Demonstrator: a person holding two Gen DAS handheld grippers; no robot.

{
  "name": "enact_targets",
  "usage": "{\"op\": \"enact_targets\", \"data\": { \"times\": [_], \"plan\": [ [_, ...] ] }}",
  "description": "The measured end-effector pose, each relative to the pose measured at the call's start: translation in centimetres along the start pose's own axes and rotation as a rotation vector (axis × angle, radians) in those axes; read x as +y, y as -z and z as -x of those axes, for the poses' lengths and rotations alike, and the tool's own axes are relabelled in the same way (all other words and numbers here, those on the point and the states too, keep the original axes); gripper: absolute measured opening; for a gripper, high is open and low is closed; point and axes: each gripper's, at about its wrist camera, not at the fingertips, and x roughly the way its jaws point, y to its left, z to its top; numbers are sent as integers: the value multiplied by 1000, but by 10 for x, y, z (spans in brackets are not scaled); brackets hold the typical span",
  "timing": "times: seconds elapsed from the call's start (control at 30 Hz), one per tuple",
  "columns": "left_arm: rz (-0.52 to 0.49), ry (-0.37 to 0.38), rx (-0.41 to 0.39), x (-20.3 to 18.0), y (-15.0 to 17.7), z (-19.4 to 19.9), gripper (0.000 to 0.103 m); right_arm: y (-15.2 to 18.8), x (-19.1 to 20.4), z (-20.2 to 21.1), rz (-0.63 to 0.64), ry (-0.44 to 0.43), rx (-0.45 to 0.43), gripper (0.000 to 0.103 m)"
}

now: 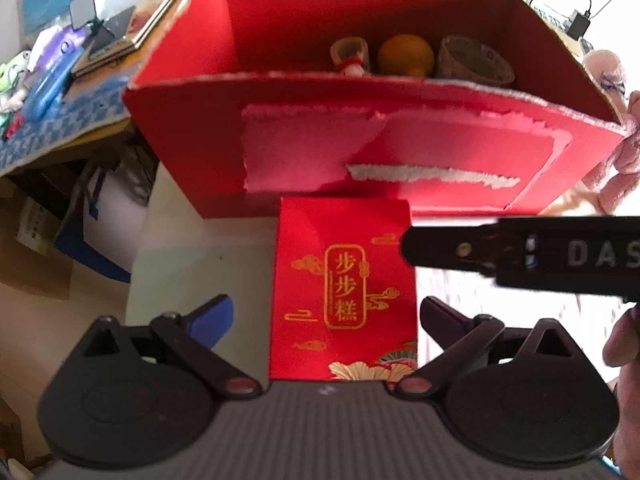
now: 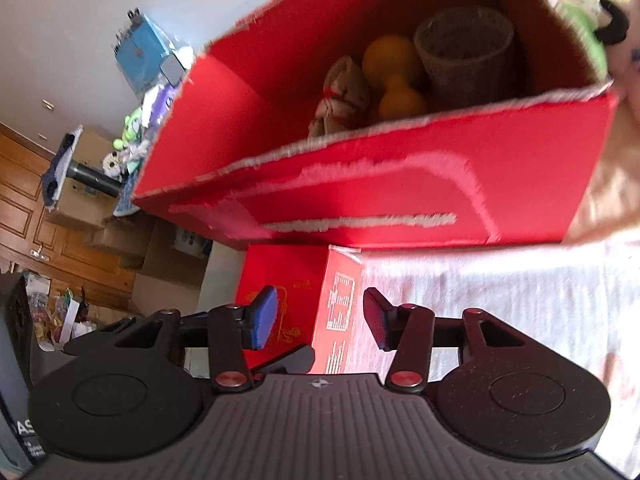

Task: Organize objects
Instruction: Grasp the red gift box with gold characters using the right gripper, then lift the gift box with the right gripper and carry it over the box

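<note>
Fingers on both my grippers stood wide, gripping nothing: left gripper (image 1: 324, 312) and right gripper (image 2: 320, 316) straddled the small red box (image 1: 344, 284), which touched the big red carton (image 1: 360, 152).

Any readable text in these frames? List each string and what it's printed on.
"步步糕": gold vertical label on the small red box.
"DAS", cut off by the frame edge: black body of the right gripper crossing the left wrist view.
Side panel of the small red box: white table and fine print, too small to read.
Big red carton: label torn off, no text.
</note>
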Motion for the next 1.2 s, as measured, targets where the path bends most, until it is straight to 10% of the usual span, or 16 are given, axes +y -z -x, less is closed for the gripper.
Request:
{"op": "enact_targets", "data": {
  "times": [0.73, 1.2],
  "plan": [
    [-102, 40, 90, -27, 1, -13, 81, 2, -9, -7, -12, -22, 126, 44],
    [-405, 155, 107, -153, -3, -2, 81, 23, -88, 79, -191, 105, 27, 45]
  ]
}}
